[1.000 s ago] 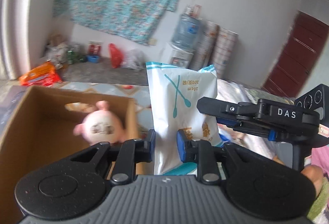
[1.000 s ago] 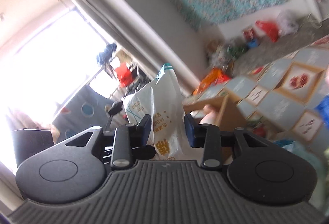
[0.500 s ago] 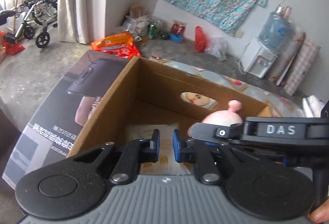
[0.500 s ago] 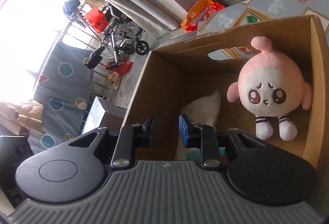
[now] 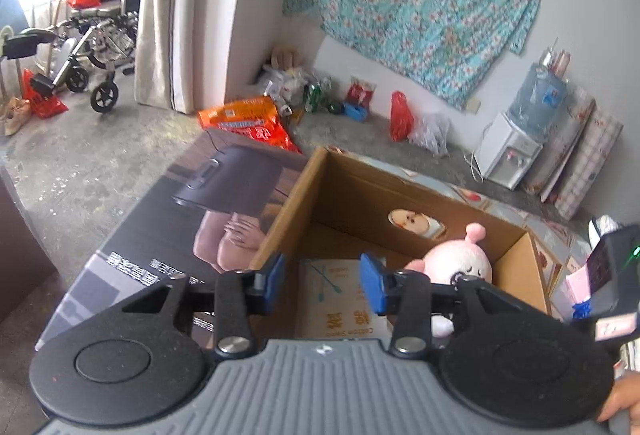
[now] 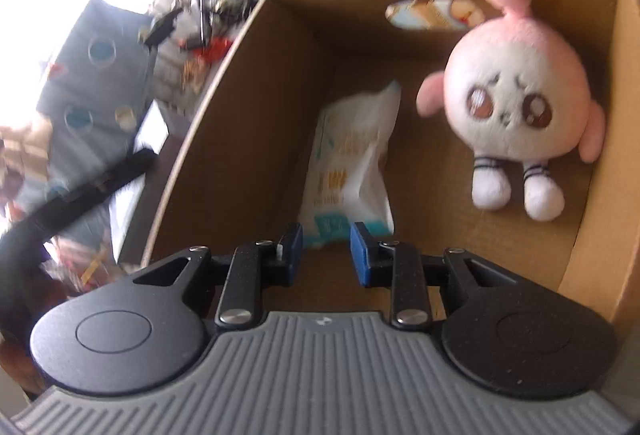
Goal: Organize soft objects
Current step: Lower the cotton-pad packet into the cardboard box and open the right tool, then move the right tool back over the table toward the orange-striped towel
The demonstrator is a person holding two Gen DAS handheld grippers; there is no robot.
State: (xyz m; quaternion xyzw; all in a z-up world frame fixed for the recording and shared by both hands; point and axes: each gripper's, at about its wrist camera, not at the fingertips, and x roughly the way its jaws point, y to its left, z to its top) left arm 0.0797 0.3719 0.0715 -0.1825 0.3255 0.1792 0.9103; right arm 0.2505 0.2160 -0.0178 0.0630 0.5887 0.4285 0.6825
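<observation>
The left gripper [image 5: 322, 285] hangs over the near edge of the cardboard box [image 5: 304, 191], its blue pads apart with nothing pinched between them; its jaws have just been opening. Seen past that gap, the white packet of cotton swabs [image 5: 340, 299] lies flat on the box floor, free of the pads.

The right gripper [image 6: 326, 253] points down into the same box [image 6: 224, 123]. Its jaws stand a little apart and have opened slightly just now. The bottom edge of the swab packet [image 6: 352, 163] sits just ahead of the fingertips, and from here I cannot tell whether the pads touch it; they do not look pressed onto it. The packet lies lengthwise along the left wall of the box, printed side up.

To the right of the packet, a round pink-and-white plush doll [image 6: 520, 99] leans in the far right corner, face up, its white feet toward the gripper. In the left wrist view the same doll [image 5: 460, 263] peeks out just behind the right finger. An oval hand-hole [image 5: 416, 223] is cut in the far wall of the box.

Left of the box lies a big dark printed carton [image 5: 160, 235]. Beyond it are an orange bag [image 5: 248, 119], a wheelchair [image 5: 96, 47] by the curtain, a flowered cloth [image 5: 420, 3] on the wall and a water dispenser [image 5: 516, 143].
</observation>
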